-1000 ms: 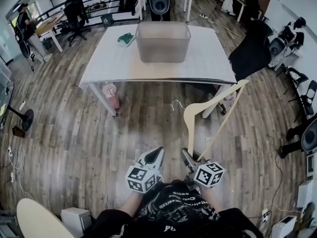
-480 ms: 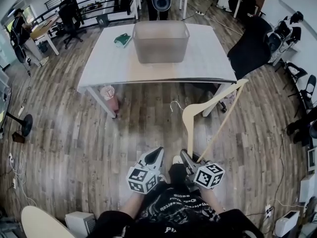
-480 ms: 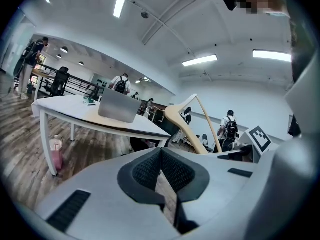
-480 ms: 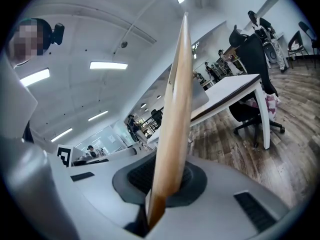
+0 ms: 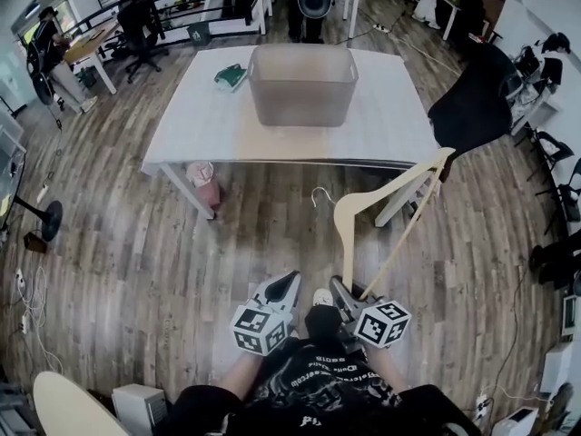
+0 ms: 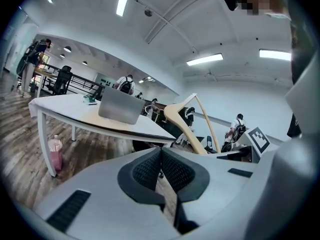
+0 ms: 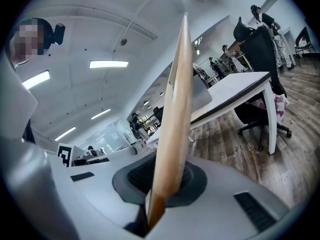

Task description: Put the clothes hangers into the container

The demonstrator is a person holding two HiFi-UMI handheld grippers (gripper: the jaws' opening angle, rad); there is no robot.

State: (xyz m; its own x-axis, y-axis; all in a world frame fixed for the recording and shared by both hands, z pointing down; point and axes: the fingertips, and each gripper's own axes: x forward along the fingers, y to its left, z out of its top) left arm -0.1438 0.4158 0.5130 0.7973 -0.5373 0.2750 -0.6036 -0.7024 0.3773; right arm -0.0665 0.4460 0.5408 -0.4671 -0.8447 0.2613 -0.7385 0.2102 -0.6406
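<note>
Two grippers are held side by side above the wood floor (image 5: 136, 262); the left gripper (image 5: 290, 281) is shut on nothing; the container (image 5: 302, 84) stands ahead on the white table (image 5: 195, 116); the right gripper (image 5: 339, 284) is clamped on the wooden hanger (image 5: 349, 218), raised and slanting rightward.

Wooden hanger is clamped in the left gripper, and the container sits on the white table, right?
Not quite: the wooden hanger is clamped in the right gripper, as the right gripper view shows. The container does sit on the white table.
</note>
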